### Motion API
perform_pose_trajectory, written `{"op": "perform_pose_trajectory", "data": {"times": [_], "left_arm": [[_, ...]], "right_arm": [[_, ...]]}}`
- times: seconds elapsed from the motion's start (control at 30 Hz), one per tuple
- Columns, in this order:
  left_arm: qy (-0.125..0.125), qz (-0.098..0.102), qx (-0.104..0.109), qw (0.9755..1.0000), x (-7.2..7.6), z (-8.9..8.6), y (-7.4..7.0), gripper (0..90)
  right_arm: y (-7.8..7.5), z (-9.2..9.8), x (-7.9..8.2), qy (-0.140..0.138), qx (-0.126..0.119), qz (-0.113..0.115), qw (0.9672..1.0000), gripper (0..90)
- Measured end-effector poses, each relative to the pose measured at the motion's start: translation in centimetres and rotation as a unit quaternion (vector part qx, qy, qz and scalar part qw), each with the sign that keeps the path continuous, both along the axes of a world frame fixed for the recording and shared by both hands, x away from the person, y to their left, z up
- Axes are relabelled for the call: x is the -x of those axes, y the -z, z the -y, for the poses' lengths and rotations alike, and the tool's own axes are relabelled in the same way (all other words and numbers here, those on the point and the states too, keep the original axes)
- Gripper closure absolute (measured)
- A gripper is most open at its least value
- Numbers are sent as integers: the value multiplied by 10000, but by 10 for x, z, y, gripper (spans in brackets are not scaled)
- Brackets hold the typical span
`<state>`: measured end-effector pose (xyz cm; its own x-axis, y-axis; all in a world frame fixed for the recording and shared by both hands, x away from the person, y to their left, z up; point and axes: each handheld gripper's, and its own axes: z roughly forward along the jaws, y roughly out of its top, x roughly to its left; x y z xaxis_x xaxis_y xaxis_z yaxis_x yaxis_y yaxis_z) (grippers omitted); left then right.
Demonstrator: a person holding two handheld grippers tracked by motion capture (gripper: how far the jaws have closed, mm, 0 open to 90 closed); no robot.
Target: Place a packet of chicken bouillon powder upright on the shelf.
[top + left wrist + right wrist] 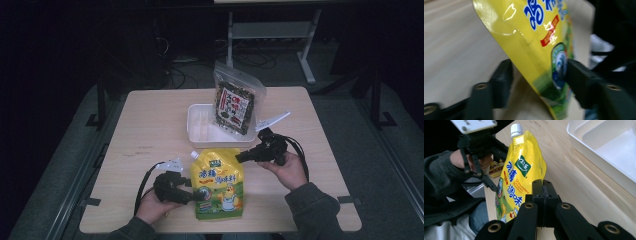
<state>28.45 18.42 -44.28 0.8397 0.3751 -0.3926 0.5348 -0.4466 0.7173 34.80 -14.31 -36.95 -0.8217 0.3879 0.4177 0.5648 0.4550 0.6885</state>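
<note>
1. A yellow spouted pouch [218, 182] sits at the near middle of the wooden table [150, 130], with its white cap [515, 129] pointing away from the person.
2. The left gripper [196, 192] meets the pouch's left edge. In the left gripper view its two jaws stand apart on either side of that edge, one above the printed face and one beneath; they do not look fully clamped.
3. The right gripper [239, 157] hangs just beside the pouch's upper right corner, jaws pressed together on nothing.
4. A white tray [200, 125] lies farther back, with a clear snack bag [235, 105] propped upright in it.
</note>
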Motion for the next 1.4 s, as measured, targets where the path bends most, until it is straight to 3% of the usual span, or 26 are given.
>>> {"op": "perform_pose_trajectory", "data": {"times": [0.27, 0.33, 0.47, 0.57, 0.7, 0.93, 1.07, 1.17, 1.4], "left_arm": [[199, 25, 462, 9987, 1, -7, -5, 746], [229, 32, 515, 9984, 1, -7, -7, 779], [346, 125, 554, 9978, 3, -6, -10, 815], [397, 206, 538, 9976, 5, -5, -13, 827], [450, 276, 510, 9973, 6, -4, -15, 834], [549, 353, 480, 9967, 8, -2, -19, 844], [593, 394, 467, 9964, 9, -1, -21, 849], [616, 431, 454, 9961, 9, -2, -23, 851], [582, 500, 471, 9959, 9, -4, -26, 855]], "right_arm": [[-10, 4, 2, -170, -86, 48, 9998, 892], [-13, 4, 3, -279, -54, 130, 9995, 884], [-25, 3, 0, -434, -26, 173, 9989, 758], [-37, -4, -4, -566, 167, 212, 9980, 676], [-50, -20, -9, -871, 356, 242, 9953, 652], [-62, -48, -14, -1441, 686, 208, 9870, 671], [-64, -61, -14, -1728, 955, 118, 9802, 707], [-65, -68, -12, -1884, 1174, 82, 9750, 735], [-69, -75, -7, -2156, 1381, 22, 9667, 824]]}}
